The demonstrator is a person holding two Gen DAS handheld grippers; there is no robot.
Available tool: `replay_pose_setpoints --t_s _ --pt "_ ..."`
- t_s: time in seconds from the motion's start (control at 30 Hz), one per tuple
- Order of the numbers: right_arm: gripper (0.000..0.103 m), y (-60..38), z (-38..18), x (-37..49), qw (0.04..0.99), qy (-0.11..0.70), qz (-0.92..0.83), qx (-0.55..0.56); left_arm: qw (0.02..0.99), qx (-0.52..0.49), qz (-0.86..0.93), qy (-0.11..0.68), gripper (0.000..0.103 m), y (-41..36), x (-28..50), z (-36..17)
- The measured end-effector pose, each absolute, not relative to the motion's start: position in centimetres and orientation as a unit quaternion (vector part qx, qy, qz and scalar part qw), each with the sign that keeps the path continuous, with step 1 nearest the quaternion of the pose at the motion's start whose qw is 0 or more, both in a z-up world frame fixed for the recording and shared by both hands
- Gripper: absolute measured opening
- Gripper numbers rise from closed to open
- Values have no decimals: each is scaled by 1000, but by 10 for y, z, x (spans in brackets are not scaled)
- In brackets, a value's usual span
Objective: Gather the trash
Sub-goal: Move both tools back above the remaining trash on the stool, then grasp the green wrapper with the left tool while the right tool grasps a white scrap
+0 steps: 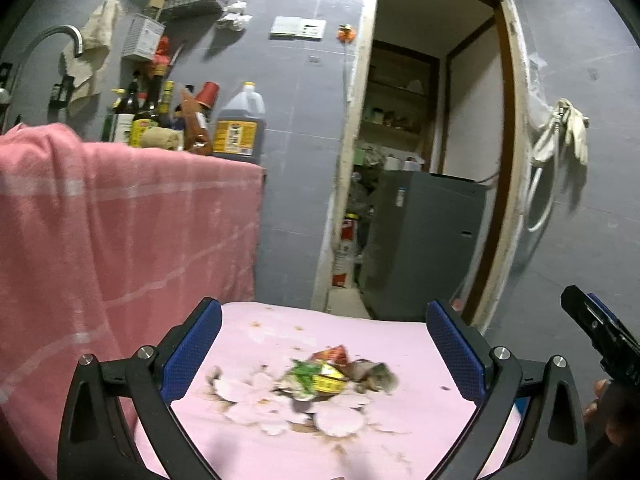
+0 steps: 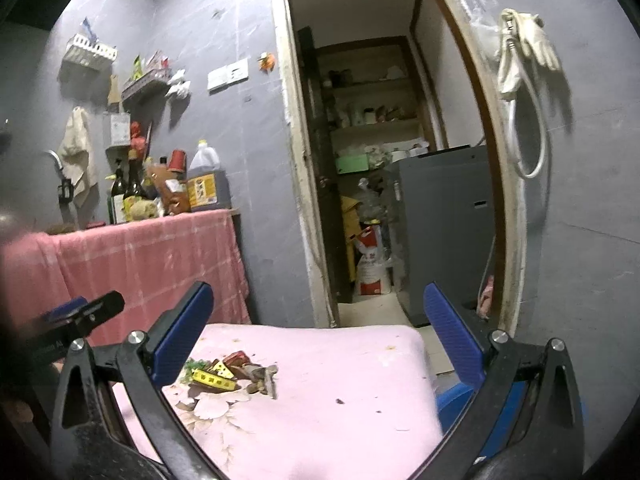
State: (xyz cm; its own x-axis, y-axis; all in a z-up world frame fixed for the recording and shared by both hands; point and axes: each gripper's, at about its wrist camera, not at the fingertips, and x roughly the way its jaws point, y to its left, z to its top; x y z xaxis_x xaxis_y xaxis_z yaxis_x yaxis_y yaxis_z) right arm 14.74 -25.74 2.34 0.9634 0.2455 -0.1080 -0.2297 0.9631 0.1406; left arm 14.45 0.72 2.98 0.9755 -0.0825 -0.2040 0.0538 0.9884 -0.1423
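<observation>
A small heap of crumpled wrappers [image 1: 334,372], red, green, yellow and brown, lies on a pink flowered cloth [image 1: 400,420] over a low stand. My left gripper [image 1: 324,348] is open and empty, its blue pads on either side of the heap and a little above it. The heap also shows in the right wrist view [image 2: 230,372], beside the left pad of my right gripper [image 2: 320,332], which is open and empty over the cloth [image 2: 340,400]. The right gripper's tip [image 1: 596,328] shows at the left view's right edge.
A counter draped with a pink checked towel [image 1: 120,220] stands to the left, with bottles and a large jug [image 1: 240,124] on it. An open doorway [image 2: 380,160] behind leads to a storeroom with a grey appliance [image 2: 444,220] and sacks. Something blue [image 2: 456,400] sits under the cloth's right side.
</observation>
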Motion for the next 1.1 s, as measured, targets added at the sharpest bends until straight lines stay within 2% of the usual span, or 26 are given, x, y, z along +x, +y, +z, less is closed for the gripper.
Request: replay_pose_setpoints --t_s 0.5,0.57,0.63,0.73,0.83,0.9,1.0,1.1 --pt "101 -219 -19 203 975 145 168 32 977 -98 -14 191 100 46 178 -22" --pt "98 -215 -24 210 972 157 173 29 974 -102 -18 199 100 47 183 -25" --pt "89 -211 -29 218 968 172 179 25 971 -107 -24 213 100 50 190 -31" --pt "82 -206 -37 227 963 194 188 19 966 -117 -38 228 98 51 198 -36" --pt "74 -199 -43 235 957 215 194 10 960 -124 -54 247 89 50 207 -42" --pt "69 -193 -48 243 952 232 201 4 954 -130 -67 261 74 49 214 -46" --pt "63 -184 -55 252 944 258 207 -11 944 -144 -83 285 60 49 224 -50" --pt "56 -176 -63 264 933 287 213 -24 936 -166 -96 296 56 51 231 -52"
